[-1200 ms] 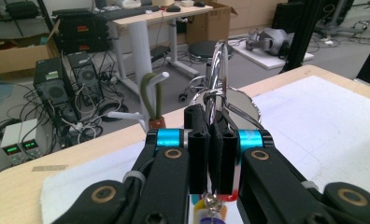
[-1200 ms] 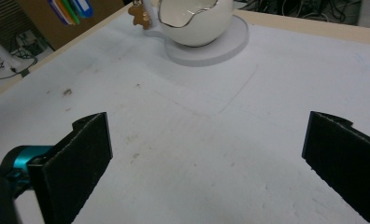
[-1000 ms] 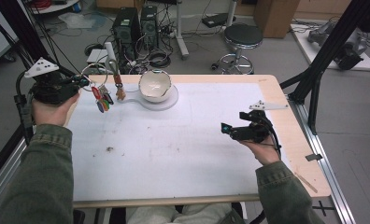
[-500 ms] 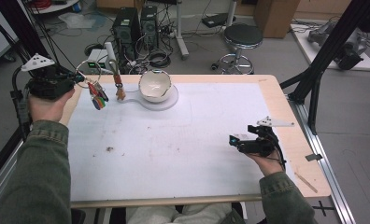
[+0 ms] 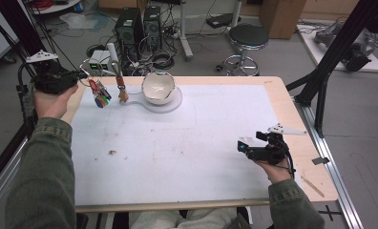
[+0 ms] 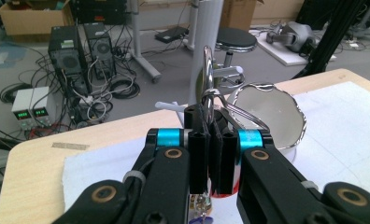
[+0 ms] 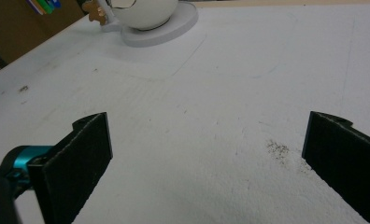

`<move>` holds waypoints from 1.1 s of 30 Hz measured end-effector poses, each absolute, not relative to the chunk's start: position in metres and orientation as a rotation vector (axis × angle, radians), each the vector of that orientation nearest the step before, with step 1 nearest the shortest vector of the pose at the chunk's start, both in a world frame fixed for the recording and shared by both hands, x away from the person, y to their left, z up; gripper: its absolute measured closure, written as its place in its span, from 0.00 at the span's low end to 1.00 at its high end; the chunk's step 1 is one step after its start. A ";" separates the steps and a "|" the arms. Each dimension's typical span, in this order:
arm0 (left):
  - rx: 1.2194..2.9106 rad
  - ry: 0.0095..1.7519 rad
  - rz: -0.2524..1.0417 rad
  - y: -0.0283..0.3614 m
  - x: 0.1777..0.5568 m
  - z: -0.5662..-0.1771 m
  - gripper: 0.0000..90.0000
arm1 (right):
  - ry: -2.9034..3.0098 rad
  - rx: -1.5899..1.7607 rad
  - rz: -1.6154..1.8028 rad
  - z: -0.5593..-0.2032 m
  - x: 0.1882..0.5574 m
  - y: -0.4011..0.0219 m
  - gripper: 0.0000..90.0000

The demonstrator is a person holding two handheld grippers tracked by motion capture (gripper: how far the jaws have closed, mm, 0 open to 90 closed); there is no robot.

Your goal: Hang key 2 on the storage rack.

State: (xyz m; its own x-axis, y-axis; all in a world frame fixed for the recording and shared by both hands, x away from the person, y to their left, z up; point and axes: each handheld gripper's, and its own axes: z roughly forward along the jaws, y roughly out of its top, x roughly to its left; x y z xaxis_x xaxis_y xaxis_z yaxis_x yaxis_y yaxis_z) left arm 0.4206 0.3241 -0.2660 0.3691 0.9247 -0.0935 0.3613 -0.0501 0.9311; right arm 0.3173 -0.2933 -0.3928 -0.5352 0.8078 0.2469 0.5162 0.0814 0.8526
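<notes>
The left tool [image 6: 210, 154] has its 2 black jaws pressed together on the metal ring of a keyring [image 6: 210, 93]. In the high view this tool [image 5: 82, 76] hangs off the table's far left corner, and the keyring [image 5: 100, 93] dangles from it with coloured tags and a small brown charm [image 5: 123, 95] below, just above the far left part of the white mat [image 5: 177, 152]. Just beside the keyring, near the far edge, a white bowl [image 5: 157, 87] with a wavy rim sits on a round white saucer [image 5: 175, 102].

The right tool [image 5: 254, 150] rests low near the table's right edge, well apart from the bowl. Its jaws stand spread wide with nothing between them, bare mat [image 7: 211, 140] beneath.

The step in hand looks like carrying the keyring to the bowl. To do it well, keep the pinch firm on the ring, since it is thin and smooth and may slip or swing. Move slowly across so the tags hang still. Bring them over the bowl's middle, clear of the rim, lower until they rest inside, and only then spread the jaws. The right tool should stay clear of the path.
</notes>
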 end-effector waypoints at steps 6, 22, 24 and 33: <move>1.662 1.186 0.748 0.324 0.429 -0.267 0.97 | 2.071 1.308 1.451 -0.393 0.317 -0.294 0.01; 1.710 1.229 0.744 0.318 0.455 -0.287 0.97 | 2.083 1.312 1.466 -0.394 0.317 -0.294 0.01; 1.699 1.237 0.742 0.317 0.457 -0.289 0.97 | 2.084 1.313 1.466 -0.393 0.316 -0.295 0.01; 1.668 1.261 0.749 0.322 0.463 -0.293 0.97 | 2.083 1.325 1.475 -0.394 0.316 -0.297 0.01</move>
